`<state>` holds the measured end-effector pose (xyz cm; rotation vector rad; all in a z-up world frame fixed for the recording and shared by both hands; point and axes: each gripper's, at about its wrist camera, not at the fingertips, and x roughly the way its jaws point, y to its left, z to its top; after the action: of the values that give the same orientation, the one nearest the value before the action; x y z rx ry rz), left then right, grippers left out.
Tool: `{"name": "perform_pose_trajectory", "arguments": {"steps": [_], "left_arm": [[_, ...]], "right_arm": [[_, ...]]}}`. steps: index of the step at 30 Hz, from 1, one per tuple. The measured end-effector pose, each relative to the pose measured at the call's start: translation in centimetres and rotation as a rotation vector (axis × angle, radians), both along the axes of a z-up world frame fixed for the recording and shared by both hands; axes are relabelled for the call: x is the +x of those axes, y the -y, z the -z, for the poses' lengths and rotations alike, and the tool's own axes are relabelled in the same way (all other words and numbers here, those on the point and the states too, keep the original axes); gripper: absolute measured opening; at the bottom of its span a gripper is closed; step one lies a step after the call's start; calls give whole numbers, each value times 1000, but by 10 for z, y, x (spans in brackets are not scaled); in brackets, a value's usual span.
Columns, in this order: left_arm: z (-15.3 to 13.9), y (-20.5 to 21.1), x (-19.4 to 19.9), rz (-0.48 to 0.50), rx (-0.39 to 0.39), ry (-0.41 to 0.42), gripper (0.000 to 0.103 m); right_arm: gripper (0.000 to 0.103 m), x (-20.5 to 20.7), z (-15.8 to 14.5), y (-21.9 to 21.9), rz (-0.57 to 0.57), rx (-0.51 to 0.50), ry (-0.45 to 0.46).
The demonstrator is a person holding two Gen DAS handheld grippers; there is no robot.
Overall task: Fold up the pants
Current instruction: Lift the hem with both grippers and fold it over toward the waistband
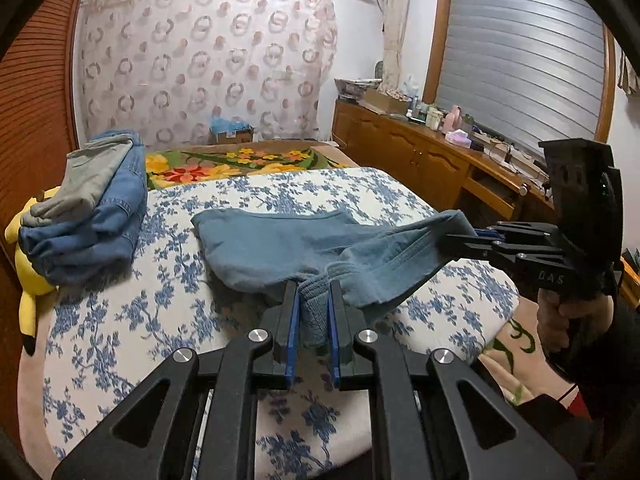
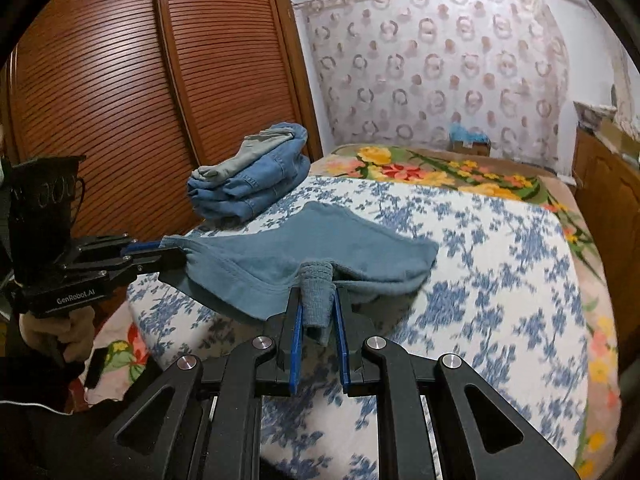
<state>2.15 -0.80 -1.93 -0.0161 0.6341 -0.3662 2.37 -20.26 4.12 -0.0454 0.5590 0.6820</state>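
Note:
Teal-blue pants [image 1: 272,248] lie partly folded on the blue-flowered bed cover [image 1: 120,320], also in the right wrist view [image 2: 320,240]. My left gripper [image 1: 314,300] is shut on a ribbed edge of the pants and holds it lifted. My right gripper [image 2: 318,300] is shut on the other ribbed end, also lifted. The right gripper shows at the right of the left wrist view [image 1: 460,240], the left gripper at the left of the right wrist view [image 2: 168,252]. The near edge of the pants hangs stretched between them above the bed.
A pile of folded denim and grey clothes [image 1: 92,208] sits at the bed's left side, over a yellow plush toy [image 1: 28,280]. A flowered blanket [image 1: 240,160] lies at the far end. A wooden sideboard [image 1: 420,148] with clutter stands at the right, slatted wardrobe doors [image 2: 120,80] at the left.

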Motion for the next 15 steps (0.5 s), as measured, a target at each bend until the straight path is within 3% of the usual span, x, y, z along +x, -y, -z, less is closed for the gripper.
{"name": "perform_pose_trajectory", "arguments": {"steps": [15], "left_arm": [[-1,2,-26,12,-12,-7,13]], "right_arm": [[15,-29,2,4,-19,9,-6]]}}
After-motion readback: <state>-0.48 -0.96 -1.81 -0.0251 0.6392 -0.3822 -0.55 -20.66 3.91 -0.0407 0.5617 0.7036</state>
